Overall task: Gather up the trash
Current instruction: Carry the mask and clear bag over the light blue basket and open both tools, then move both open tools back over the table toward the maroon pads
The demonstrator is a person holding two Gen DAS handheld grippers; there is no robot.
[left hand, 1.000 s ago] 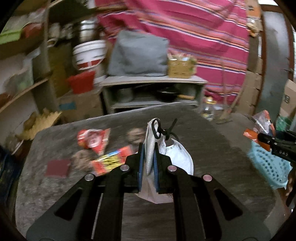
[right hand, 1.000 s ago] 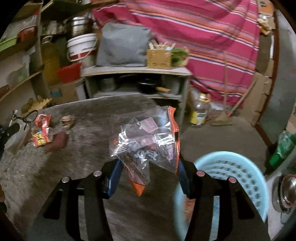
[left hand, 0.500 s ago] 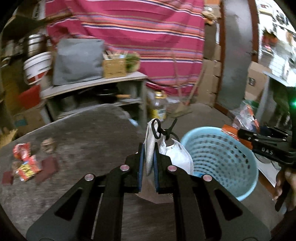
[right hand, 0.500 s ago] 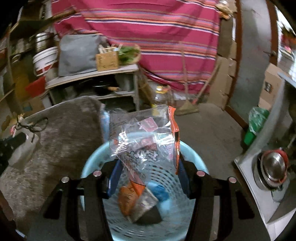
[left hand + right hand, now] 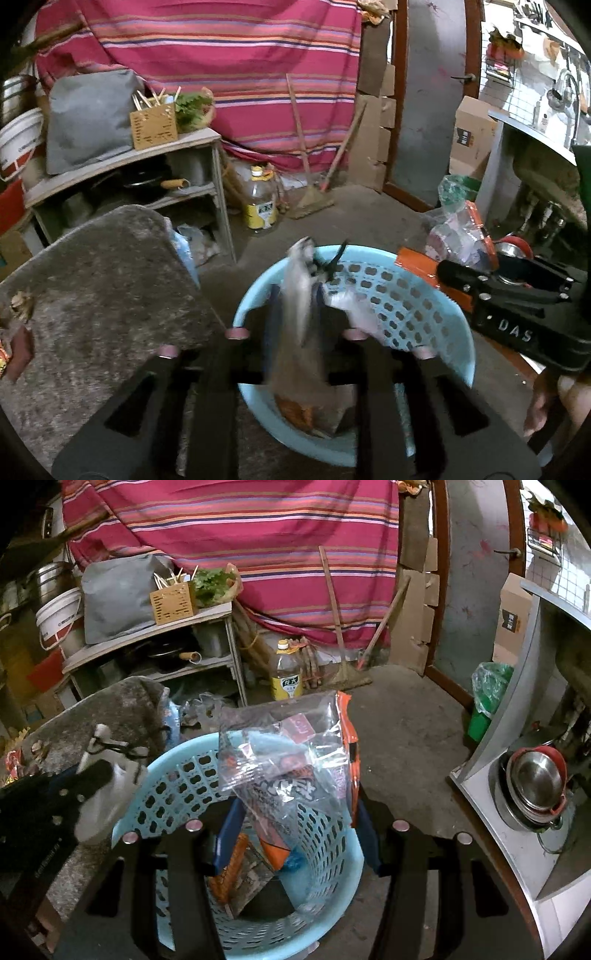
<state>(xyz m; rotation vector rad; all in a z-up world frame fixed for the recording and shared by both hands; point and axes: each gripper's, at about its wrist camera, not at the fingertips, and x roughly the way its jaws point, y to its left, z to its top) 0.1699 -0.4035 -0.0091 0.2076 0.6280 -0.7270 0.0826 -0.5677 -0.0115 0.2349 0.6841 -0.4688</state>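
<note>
My left gripper [image 5: 293,314] is over the light-blue perforated basket [image 5: 424,295], its jaws parted a little around a white face mask [image 5: 299,291] with black straps, blurred by motion. It also shows in the right wrist view [image 5: 110,775]. My right gripper [image 5: 295,827] is shut on a clear plastic bag [image 5: 288,749] with an orange edge, held above the basket [image 5: 177,775]. The basket holds orange wrappers [image 5: 236,867] and other scraps. The right gripper shows at the right of the left wrist view [image 5: 517,299].
A grey table [image 5: 99,288] stands left of the basket with wrappers [image 5: 14,350] at its left edge. Behind it are a shelf unit [image 5: 147,173], an oil bottle [image 5: 260,201] and a broom [image 5: 314,195]. A counter with metal bowls [image 5: 535,779] is at the right.
Both grippers swung right from the table to over the basket. The left jaws have widened and the mask is blurred and sits lower between them. The right gripper still holds the bag.
</note>
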